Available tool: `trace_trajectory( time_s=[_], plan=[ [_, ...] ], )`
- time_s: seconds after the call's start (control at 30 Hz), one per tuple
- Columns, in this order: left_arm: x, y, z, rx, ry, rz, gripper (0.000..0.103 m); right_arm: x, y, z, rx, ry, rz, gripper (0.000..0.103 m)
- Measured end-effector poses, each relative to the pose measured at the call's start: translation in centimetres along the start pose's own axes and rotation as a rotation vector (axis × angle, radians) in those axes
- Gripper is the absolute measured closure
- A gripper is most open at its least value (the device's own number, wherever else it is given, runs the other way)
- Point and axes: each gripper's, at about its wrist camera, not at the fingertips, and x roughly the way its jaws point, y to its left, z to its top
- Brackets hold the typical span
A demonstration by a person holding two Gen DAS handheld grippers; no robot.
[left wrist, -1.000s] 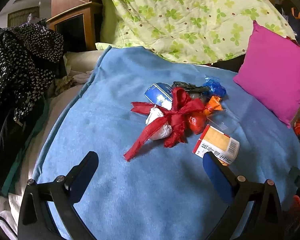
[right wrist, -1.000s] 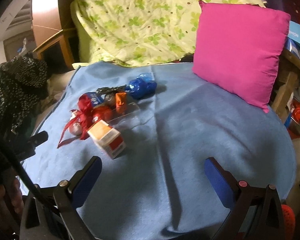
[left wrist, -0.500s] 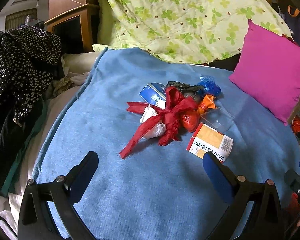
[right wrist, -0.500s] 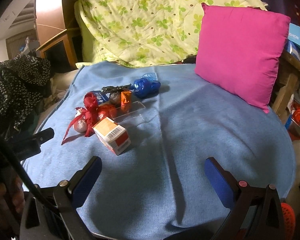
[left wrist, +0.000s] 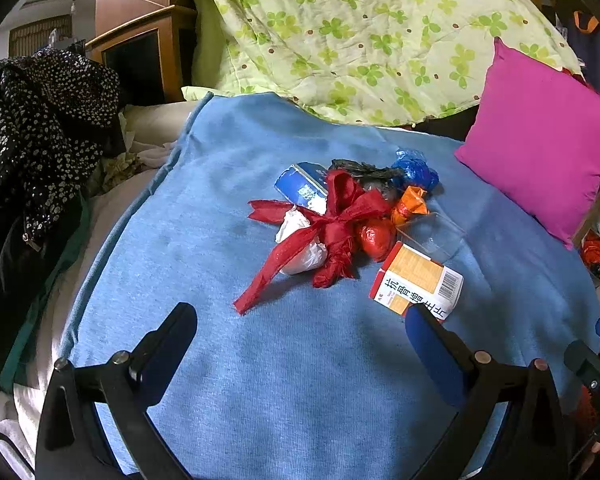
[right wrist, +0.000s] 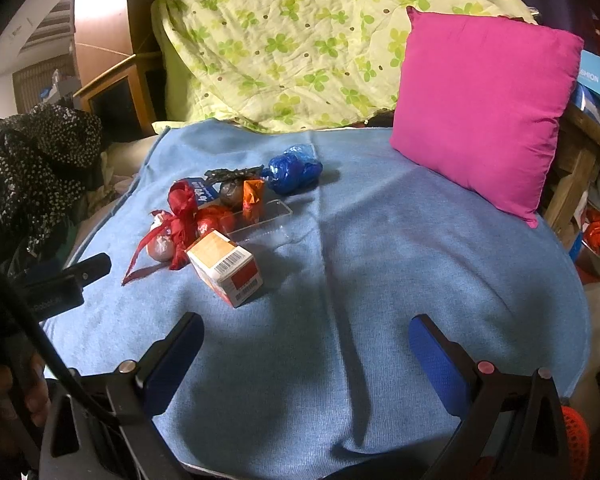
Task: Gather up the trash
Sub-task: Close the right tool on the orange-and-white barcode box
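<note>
Blue fleece blanket [left wrist: 300, 360] carries the trash cluster mid-surface: red ribbon bundle [left wrist: 336, 224], orange-and-white carton [left wrist: 418, 282]. Both views have crept closer; left gripper [left wrist: 300, 332] and right gripper [right wrist: 304, 340] spread, empty. Approach under way, nothing collected.

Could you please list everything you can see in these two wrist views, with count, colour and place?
blanket: one, blue, spread over the bed under the trash.
red ribbon: one, on the white wad in the pile.
white wad: one, under the ribbon.
carton: one, orange and white, nearest piece of the pile.
clear tray: one, behind the carton.
blue bag: one, crumpled, far end of the pile.
orange wrapper: one, mid-pile.
pillow: one, magenta, right.
quilt: one, green clover print, behind.
dotted garment: one, black, left.
left gripper: open, empty.
right gripper: open, empty.
</note>
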Motion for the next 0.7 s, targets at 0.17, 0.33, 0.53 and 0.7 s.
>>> trace_trajectory(
  time_s=[0.17,0.33,0.53,0.7],
  plan=[
    [0.1,0.5,-0.1,-0.009,0.000,-0.001,0.000,0.1,0.2,0.0,-0.011,0.006,0.000,0.000],
    [0.8,2.1,-0.5,-0.034,0.012,0.016,0.000,0.7,0.4,0.1,-0.027,0.026,0.017,0.000],
    [2.0,4.9,-1.0,-0.102,0.036,0.039,0.000,2.3,2.2,1.1,-0.111,0.047,0.087,0.000],
    [3.3,6.2,-1.4,-0.132,0.066,0.040,0.000,6.4,5.3,2.3,-0.246,0.104,0.172,0.000]
  ],
)
